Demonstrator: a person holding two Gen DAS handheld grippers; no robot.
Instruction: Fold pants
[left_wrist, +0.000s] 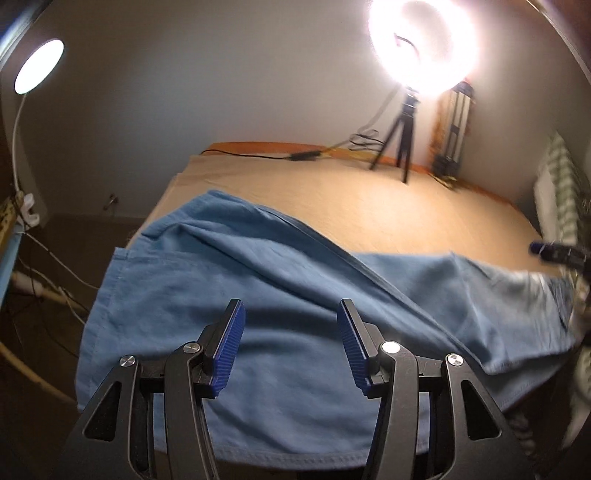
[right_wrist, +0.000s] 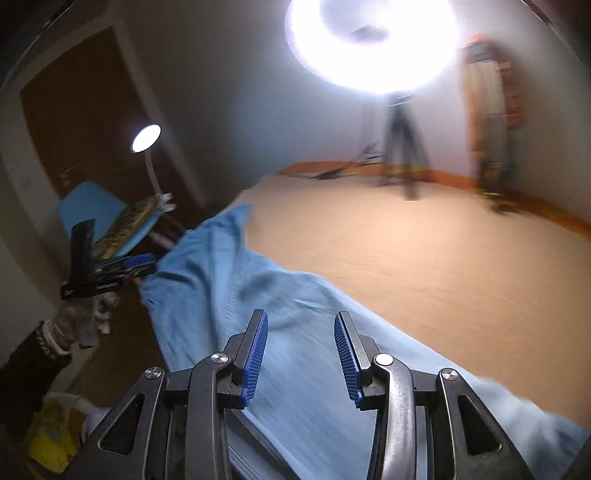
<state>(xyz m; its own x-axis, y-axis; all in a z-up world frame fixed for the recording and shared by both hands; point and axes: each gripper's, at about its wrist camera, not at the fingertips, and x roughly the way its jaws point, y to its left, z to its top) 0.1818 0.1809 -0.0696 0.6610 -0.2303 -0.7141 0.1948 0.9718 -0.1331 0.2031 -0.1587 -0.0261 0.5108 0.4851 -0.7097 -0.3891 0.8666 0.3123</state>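
Observation:
Light blue pants (left_wrist: 266, 280) lie spread and wrinkled along the near edge of a tan table (left_wrist: 388, 206). My left gripper (left_wrist: 291, 314) is open above the pants and holds nothing. My right gripper (right_wrist: 300, 325) is open above the pants (right_wrist: 280, 295) and holds nothing; the right wrist view is blurred. The right gripper shows at the right edge of the left wrist view (left_wrist: 554, 251). The left gripper, in a gloved hand, shows at the left of the right wrist view (right_wrist: 122, 264), beside the pants' end.
A ring light on a tripod (left_wrist: 402, 147) stands at the table's far side, with cables (left_wrist: 303, 155) beside it. A lamp (left_wrist: 38, 66) and cords are to the left, off the table. A blue chair (right_wrist: 96, 210) stands left of the table.

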